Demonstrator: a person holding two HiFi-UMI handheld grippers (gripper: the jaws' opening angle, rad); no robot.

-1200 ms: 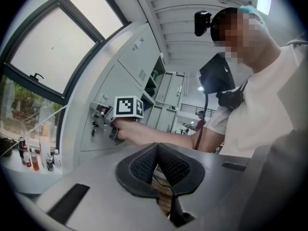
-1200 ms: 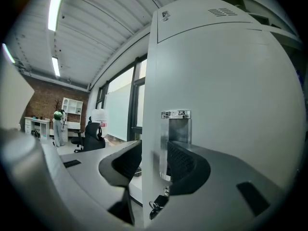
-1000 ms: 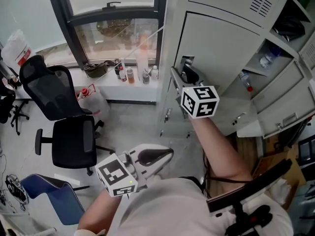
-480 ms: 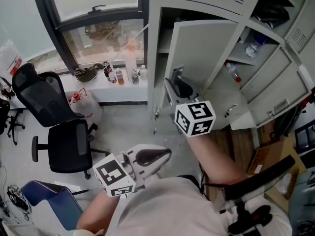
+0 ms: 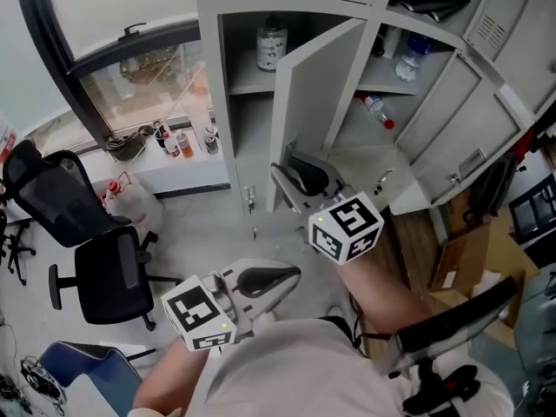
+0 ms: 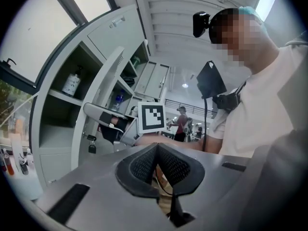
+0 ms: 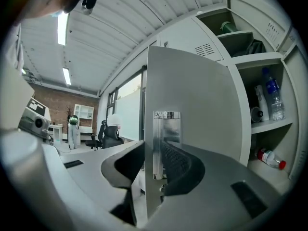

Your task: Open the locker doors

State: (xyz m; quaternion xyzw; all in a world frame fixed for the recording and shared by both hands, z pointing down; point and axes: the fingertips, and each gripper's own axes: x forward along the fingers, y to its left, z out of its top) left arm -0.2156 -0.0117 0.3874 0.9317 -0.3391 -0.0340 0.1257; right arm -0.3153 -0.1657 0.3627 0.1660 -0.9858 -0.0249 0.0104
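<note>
Right hand-held gripper, jaws just closing, clamps the edge of the half-open locker door; left hand-held gripper, well apart, has jaws together, empty

**No legible print in view**

Nothing readable is showing in any view. A bottle standing inside the open locker is wearing a pale label, but its print is coming out too small to read. The marker cubes are showing only black-and-white square patterns, with no letters or digits.
</note>
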